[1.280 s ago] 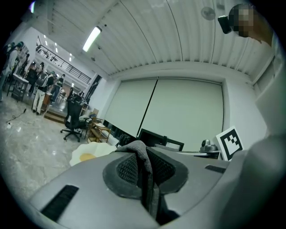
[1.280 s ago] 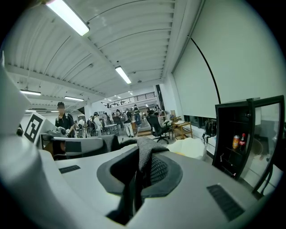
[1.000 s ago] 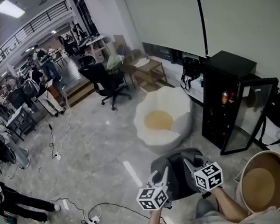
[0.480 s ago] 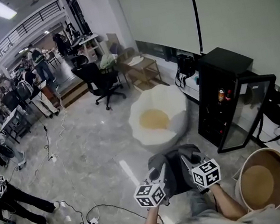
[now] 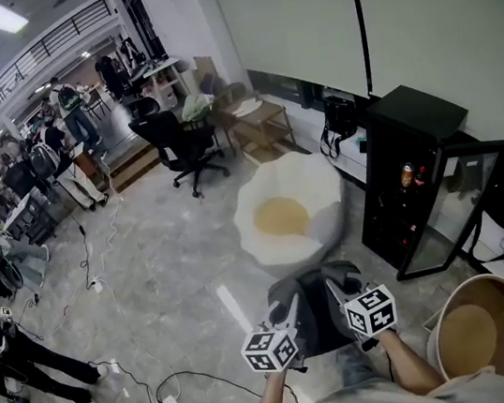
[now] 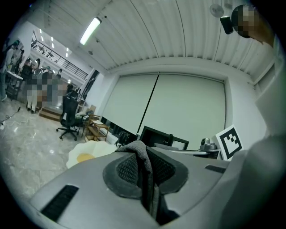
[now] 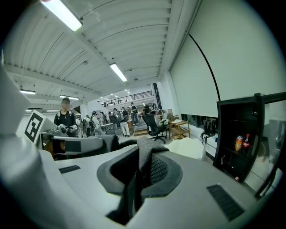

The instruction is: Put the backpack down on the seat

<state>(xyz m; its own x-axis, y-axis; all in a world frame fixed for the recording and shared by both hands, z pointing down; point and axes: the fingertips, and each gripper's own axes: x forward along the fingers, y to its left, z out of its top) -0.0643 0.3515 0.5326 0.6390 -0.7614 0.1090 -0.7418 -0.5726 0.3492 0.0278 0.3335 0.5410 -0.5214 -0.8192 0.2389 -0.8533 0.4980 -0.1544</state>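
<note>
Black cabinet [image 5: 415,179] at 3 o'clock, glass door swung out. White seat [image 5: 311,182] mid-frame. Round tub [image 5: 434,333] at 5 o'clock. Grey backpack [image 5: 318,309] hangs between both tools at 6 o'clock, near the seat but not on it; the seat lies at its 12. Left gripper [image 5: 288,318] has its jaws pinching backpack fabric. Right gripper [image 5: 343,297] is likewise clamped on a fold of it.

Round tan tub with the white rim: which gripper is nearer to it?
Right. The right gripper, shut on the dark grey backpack, is just left of the round tan tub; the left gripper holds the backpack's other side, further left of it.
</note>
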